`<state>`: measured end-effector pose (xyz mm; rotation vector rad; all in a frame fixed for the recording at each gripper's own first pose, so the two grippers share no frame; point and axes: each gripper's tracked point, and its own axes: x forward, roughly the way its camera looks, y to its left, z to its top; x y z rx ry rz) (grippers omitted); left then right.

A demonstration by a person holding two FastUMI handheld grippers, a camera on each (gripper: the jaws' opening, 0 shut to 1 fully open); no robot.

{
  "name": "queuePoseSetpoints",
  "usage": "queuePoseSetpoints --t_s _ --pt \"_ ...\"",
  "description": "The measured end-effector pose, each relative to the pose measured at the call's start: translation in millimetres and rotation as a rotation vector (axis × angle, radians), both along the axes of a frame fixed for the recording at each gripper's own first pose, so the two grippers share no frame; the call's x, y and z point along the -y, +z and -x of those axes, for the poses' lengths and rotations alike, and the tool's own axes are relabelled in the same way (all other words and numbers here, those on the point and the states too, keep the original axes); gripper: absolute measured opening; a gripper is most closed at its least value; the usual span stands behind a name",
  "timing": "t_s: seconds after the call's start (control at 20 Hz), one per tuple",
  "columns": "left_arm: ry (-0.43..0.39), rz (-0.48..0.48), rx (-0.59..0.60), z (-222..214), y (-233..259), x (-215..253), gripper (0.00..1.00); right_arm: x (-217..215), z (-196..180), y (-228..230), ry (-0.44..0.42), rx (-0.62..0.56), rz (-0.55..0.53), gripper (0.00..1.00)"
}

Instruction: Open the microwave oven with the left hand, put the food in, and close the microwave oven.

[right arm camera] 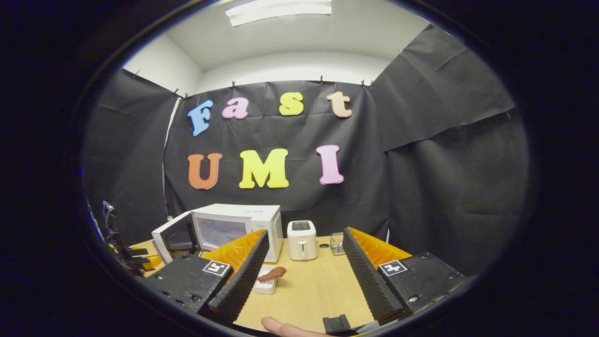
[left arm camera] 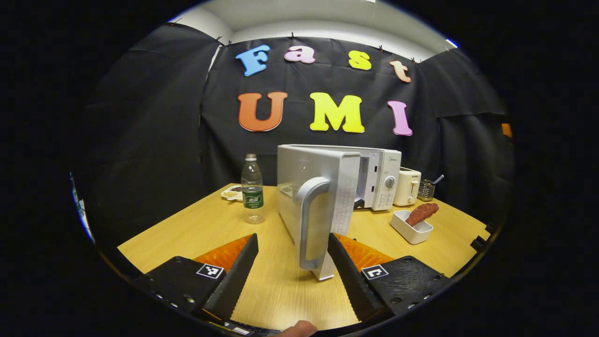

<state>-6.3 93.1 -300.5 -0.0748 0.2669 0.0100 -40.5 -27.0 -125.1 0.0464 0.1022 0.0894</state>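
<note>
The white microwave (left arm camera: pixel 381 180) stands at the back of the wooden table with its door (left arm camera: pixel 313 206) swung wide open towards me. The door's grey handle (left arm camera: pixel 309 224) sits between the fingers of my left gripper (left arm camera: pixel 292 262), which is open and not pressing on it. A reddish-brown piece of food (left arm camera: pixel 422 213) lies in a small white dish (left arm camera: pixel 411 228) to the right of the microwave. In the right gripper view the microwave (right arm camera: pixel 234 229), its open door (right arm camera: pixel 171 241) and the food (right arm camera: pixel 271 274) in its dish lie ahead of my open right gripper (right arm camera: pixel 304 269).
A clear water bottle (left arm camera: pixel 252 189) stands left of the door, with a small plate of snacks (left arm camera: pixel 232 192) behind it. A white toaster (left arm camera: pixel 407 186) and a utensil holder (left arm camera: pixel 426 189) sit right of the microwave. A glass (right arm camera: pixel 337 243) stands by the toaster (right arm camera: pixel 302 239). A small black block (right arm camera: pixel 336 324) lies near the table's front edge.
</note>
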Motion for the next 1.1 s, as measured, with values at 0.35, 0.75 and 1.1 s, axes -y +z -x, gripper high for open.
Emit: queuePoseSetpoints --t_s 0.35,0.75,1.1 --pt "-0.002 0.029 0.078 20 62 8 0.92 -15 -6 -1 0.012 -0.006 0.025 1.00" --pt "-0.024 0.022 0.108 -15 122 38 0.92 -22 -64 -43 0.062 -0.130 0.014 1.00" --pt "0.018 -0.002 0.168 -64 161 38 0.92 -35 -140 -122 0.162 -0.369 0.020 1.00"
